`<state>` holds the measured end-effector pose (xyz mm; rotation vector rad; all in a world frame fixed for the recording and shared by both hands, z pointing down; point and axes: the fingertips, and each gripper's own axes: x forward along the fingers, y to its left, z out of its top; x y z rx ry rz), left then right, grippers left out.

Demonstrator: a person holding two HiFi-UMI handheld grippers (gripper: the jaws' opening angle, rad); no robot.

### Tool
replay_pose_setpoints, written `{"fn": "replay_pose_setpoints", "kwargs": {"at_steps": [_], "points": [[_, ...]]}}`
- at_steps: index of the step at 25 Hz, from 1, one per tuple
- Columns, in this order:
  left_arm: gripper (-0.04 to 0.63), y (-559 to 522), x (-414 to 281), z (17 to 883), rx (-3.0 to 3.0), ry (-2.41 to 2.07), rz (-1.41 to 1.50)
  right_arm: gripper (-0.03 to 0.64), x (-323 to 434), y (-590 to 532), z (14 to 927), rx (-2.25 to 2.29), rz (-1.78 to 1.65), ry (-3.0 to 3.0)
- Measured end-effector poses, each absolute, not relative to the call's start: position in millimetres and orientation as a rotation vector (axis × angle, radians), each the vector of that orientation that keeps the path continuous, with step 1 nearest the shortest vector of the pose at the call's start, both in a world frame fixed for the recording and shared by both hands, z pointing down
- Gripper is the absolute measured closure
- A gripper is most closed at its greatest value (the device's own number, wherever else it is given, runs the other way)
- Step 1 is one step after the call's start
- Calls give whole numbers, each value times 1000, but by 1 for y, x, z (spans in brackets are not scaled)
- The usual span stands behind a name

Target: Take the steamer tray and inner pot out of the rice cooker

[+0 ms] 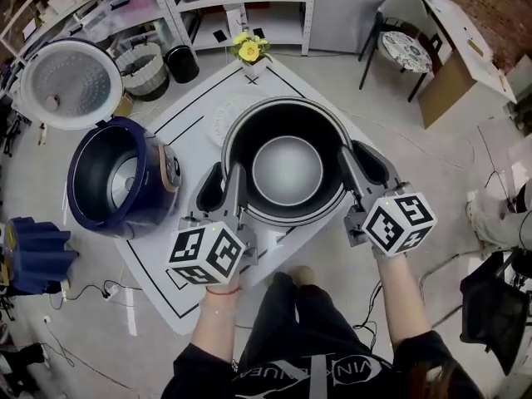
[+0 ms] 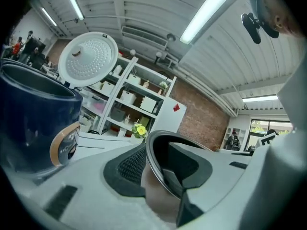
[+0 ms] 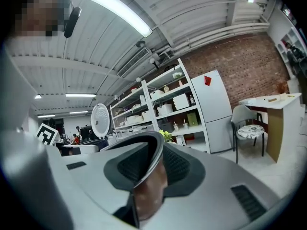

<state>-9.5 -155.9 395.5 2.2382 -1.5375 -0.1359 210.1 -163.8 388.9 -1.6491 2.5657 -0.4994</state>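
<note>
- Our left gripper (image 1: 224, 189) and right gripper (image 1: 360, 166) each have fingers clamped on opposite rims of the inner pot (image 1: 287, 170).
- The pot hangs level between them over the white surface (image 1: 187, 131), right of the open rice cooker (image 1: 116, 177).

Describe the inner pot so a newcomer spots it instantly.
Over the white mat, just right of the dark blue rice cooker, the inner pot is clamped at its rim by the left gripper and right gripper. Unlike the cooker, it is black inside with a pale grey bottom.
</note>
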Motion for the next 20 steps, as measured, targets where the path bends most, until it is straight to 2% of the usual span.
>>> {"fn": "replay_pose_setpoints", "kwargs": {"at_steps": [10,20], "points": [[462,-154,1,444,2167,-1525,-38,525,221,-163,450,-1662,-652,2582],[462,-169,8,457,2149,-1515,-18,528,229,-181,466,-1633,-730,2550]]}}
